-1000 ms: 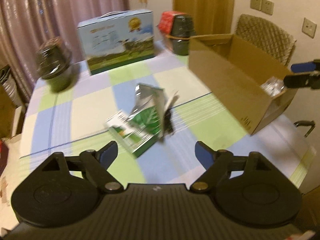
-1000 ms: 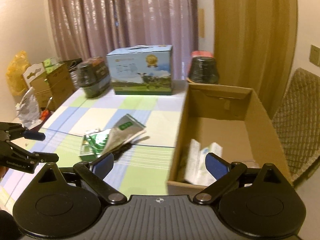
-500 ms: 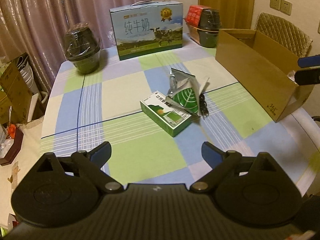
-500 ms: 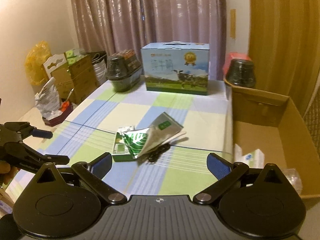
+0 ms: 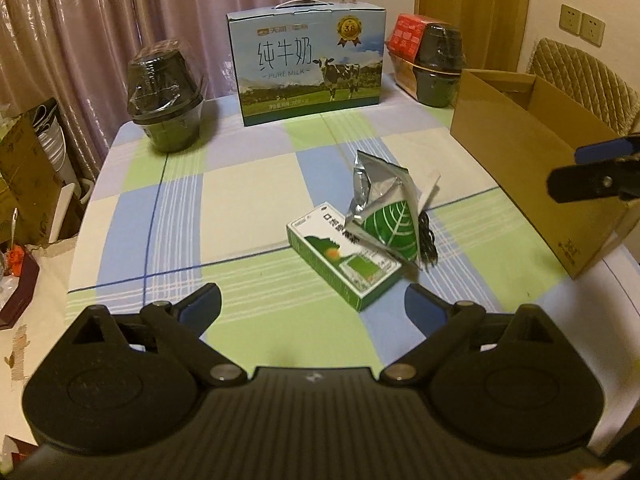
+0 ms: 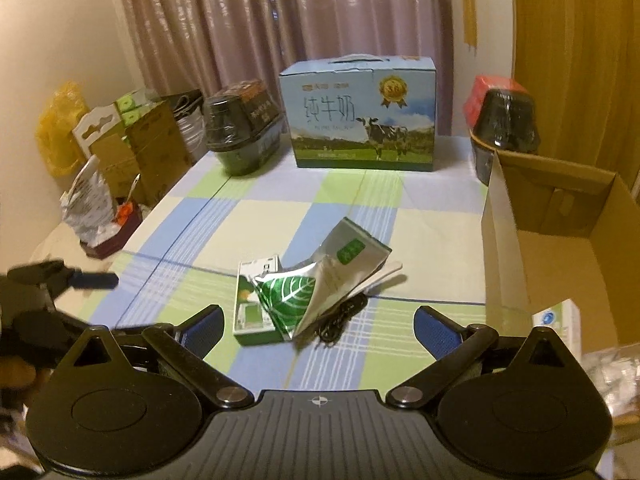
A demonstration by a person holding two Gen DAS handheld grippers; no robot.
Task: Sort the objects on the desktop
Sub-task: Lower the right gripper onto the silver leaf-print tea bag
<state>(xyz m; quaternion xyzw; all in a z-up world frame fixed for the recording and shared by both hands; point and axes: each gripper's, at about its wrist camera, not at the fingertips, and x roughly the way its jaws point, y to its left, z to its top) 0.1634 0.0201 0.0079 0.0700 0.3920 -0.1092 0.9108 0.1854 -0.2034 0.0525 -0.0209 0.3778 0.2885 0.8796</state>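
Observation:
A green and white carton (image 5: 344,260) lies flat in the middle of the checked tablecloth (image 5: 176,208). A silver pouch with a green leaf print (image 5: 384,208) leans on it, and a black cable (image 5: 428,236) lies by its right side. My left gripper (image 5: 312,308) is open just short of the carton, with nothing between its fingers. The right gripper (image 6: 319,328) is open too, above the near table edge, facing the same carton (image 6: 256,300), pouch (image 6: 320,276) and cable (image 6: 340,320). An open cardboard box (image 6: 560,260) stands at the right.
A blue milk case (image 5: 308,68) stands at the back, between two wrapped black pots (image 5: 166,96) (image 5: 438,64). The cardboard box holds a white packet (image 6: 560,320) and clear plastic (image 6: 612,364). A chair (image 5: 580,72) is behind it. Boxes and bags (image 6: 120,152) crowd the floor at left.
Both views have swung away from the cardboard box toward the middle of the table and come closer to the carton and pouch. The left jaws stand wider. The objects have not moved.

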